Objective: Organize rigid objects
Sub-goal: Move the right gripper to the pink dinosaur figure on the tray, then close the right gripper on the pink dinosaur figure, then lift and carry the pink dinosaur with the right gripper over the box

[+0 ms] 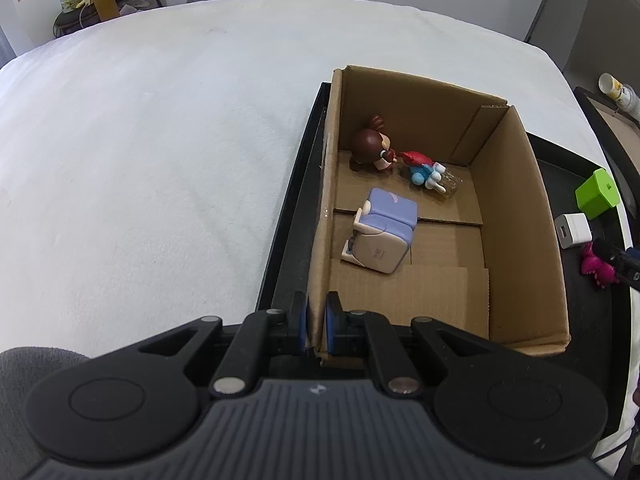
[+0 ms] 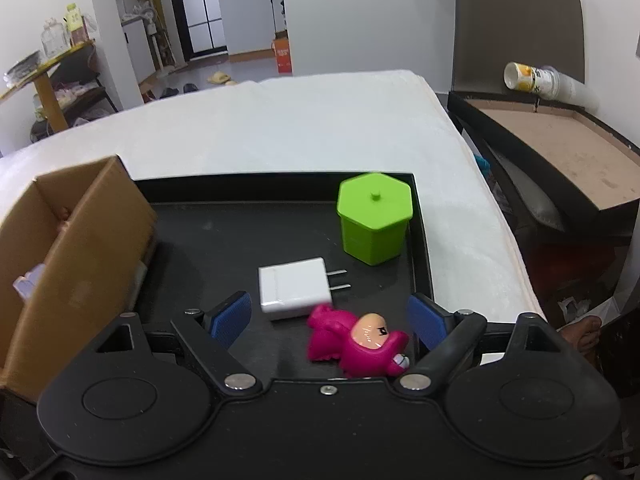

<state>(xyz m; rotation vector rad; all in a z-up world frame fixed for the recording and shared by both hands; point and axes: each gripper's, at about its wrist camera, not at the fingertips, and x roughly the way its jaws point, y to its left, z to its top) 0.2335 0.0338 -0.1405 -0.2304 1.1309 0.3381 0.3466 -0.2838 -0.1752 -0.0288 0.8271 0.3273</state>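
A cardboard box (image 1: 516, 216) stands on a black tray (image 1: 284, 248). In it lie a brown figurine (image 1: 370, 148), a red and blue figurine (image 1: 424, 168) and a purple and white toy (image 1: 384, 232). My left gripper (image 1: 317, 326) is shut on the box's near left wall. In the right wrist view my right gripper (image 2: 328, 320) is open, its blue pads either side of a pink figurine (image 2: 356, 342) that lies on the tray (image 2: 224, 236). A white charger (image 2: 294, 288) and a green hexagonal container (image 2: 374, 218) sit just beyond. The box (image 2: 80, 248) is at the left.
The tray lies on a white cloth-covered table (image 1: 160, 140). A second dark tray with a brown bottom (image 2: 560, 152) and a tipped paper cup (image 2: 528, 78) are to the right. Shelves and shoes stand beyond the table's far edge.
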